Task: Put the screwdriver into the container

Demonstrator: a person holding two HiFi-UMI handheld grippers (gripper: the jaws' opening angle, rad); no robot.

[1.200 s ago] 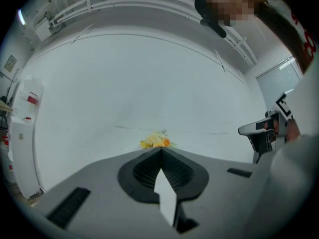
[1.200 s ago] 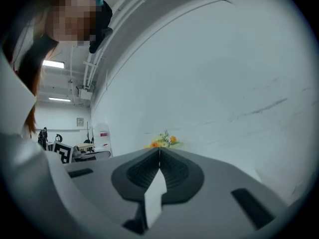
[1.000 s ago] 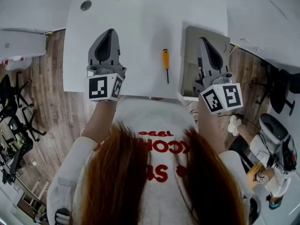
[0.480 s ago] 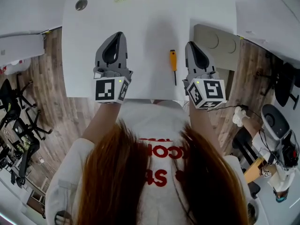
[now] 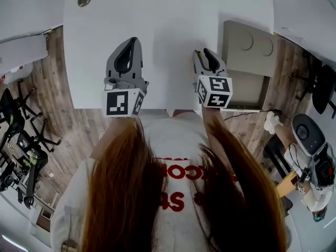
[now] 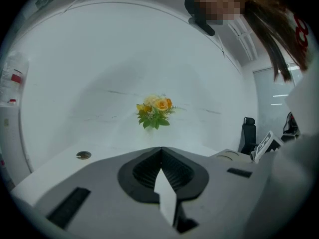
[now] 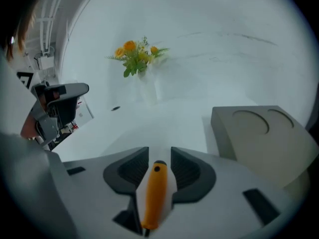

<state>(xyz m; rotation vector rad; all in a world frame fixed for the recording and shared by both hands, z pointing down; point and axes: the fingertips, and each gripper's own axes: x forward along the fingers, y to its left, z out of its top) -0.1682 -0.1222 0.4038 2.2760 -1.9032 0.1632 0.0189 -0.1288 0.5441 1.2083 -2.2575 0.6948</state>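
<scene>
R gripper [image 5: 203, 54] pitched down over worktop [image 5: 157, 35], beside container [image 5: 247, 67]. Jaws just been opening, now wide apart, screwdriver [image 7: 154, 193] handle between them, ungripped. L gripper [image 5: 131, 41] near level, jaws together, empty. Head view hides screwdriver behind R gripper; only R gripper view shows it.

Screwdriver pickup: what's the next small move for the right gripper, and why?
Probably close the right gripper on the screwdriver by its orange handle. Its jaws have just been opening and stand apart with the handle lying between them, pads not yet pressing.
</scene>
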